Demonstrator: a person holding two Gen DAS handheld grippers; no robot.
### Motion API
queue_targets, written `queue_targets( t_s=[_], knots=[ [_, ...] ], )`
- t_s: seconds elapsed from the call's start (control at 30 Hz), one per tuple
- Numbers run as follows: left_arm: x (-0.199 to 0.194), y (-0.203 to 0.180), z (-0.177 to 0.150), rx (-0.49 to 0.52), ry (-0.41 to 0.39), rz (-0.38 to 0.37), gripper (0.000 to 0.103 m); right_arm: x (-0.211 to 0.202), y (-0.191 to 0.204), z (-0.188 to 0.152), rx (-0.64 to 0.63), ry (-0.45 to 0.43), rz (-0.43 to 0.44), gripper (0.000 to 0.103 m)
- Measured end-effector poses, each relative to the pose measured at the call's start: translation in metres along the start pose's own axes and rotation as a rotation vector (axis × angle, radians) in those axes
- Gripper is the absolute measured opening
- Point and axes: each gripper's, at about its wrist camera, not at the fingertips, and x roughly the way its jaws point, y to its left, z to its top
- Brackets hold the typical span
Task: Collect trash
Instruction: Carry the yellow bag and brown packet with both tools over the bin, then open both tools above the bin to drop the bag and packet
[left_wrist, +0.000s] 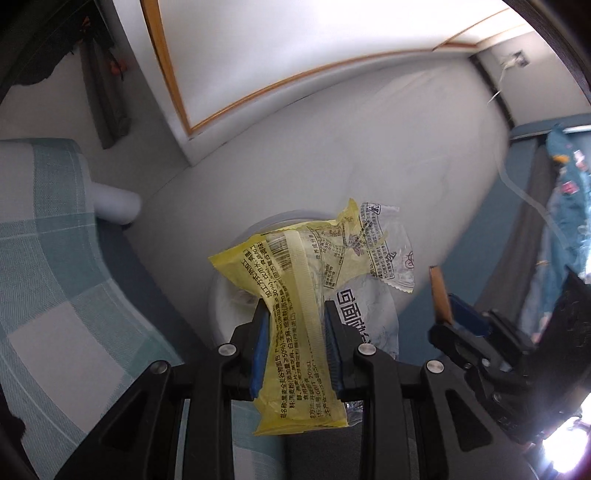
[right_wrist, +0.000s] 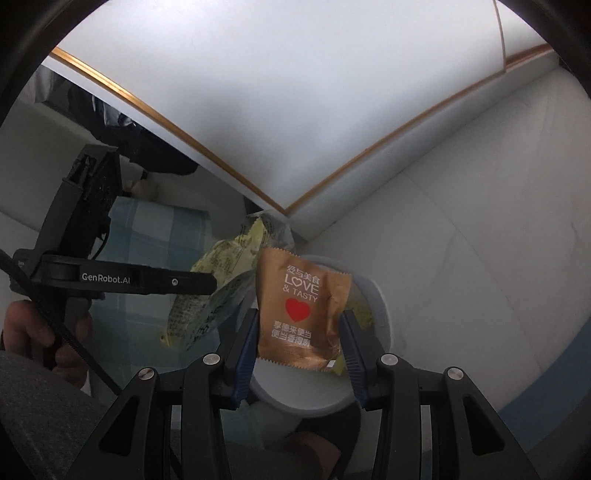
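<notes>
Now your left hand-held gripper (left_wrist: 295, 325) pinches the yellow wrapper (left_wrist: 291, 317) and your right hand-held gripper (right_wrist: 298, 332) pinches the brown sachet (right_wrist: 301, 314), both above the white bin (right_wrist: 376, 295). Checked bedding (left_wrist: 48, 236) crowds the bin's left side; white wall (left_wrist: 369, 147) stands just behind.

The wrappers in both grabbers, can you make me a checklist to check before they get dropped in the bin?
1. Left gripper pinching the yellow wrapper: ok.
2. Right gripper holding the brown packet: ok, though its blue pads sit at the packet's edges.
3. White bin below the brown packet: ok.
4. Yellow wrapper over the bin opening: ok, the rim shows behind it.
5. Clear wrapper held too: cannot tell, it only hangs beside the yellow one.
6. Room left in the bin: cannot tell.
</notes>
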Motion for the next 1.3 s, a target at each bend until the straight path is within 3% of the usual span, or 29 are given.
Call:
queue_targets(
  t_s=[0.07,0.33,0.47,0.6,0.73,0.87,0.93,1.13,1.3],
  knots=[
    [0.004,-0.003,-0.001,0.037,0.000,0.070,0.022,0.009,0.002,0.001,-0.003,0.022,0.003,0.042],
    [0.031,-0.004,-0.003,0.053,0.114,0.100,0.025,0.044,0.001,0.005,0.014,0.117,0.037,0.043],
    [0.041,-0.006,-0.002,0.052,0.153,0.101,0.030,0.057,0.003,0.003,0.029,0.151,0.033,0.049],
    [0.049,-0.003,0.002,0.034,0.165,0.088,0.043,0.065,0.006,-0.001,0.043,0.170,0.024,0.057],
    [0.054,0.001,0.003,0.017,0.174,0.103,0.048,0.063,0.003,-0.005,0.057,0.180,0.019,0.066],
    [0.056,0.006,0.003,-0.012,0.177,0.071,0.054,0.063,0.001,-0.007,0.063,0.187,0.029,0.066],
    [0.056,0.008,0.003,-0.021,0.177,0.060,0.063,0.062,0.001,-0.007,0.064,0.183,0.036,0.067],
    [0.058,0.011,0.003,-0.040,0.182,0.041,0.066,0.058,-0.004,-0.007,0.077,0.180,0.033,0.069],
    [0.039,0.004,-0.002,-0.023,0.123,0.051,0.066,0.045,-0.011,-0.003,0.092,0.161,0.017,0.069]
  ],
)
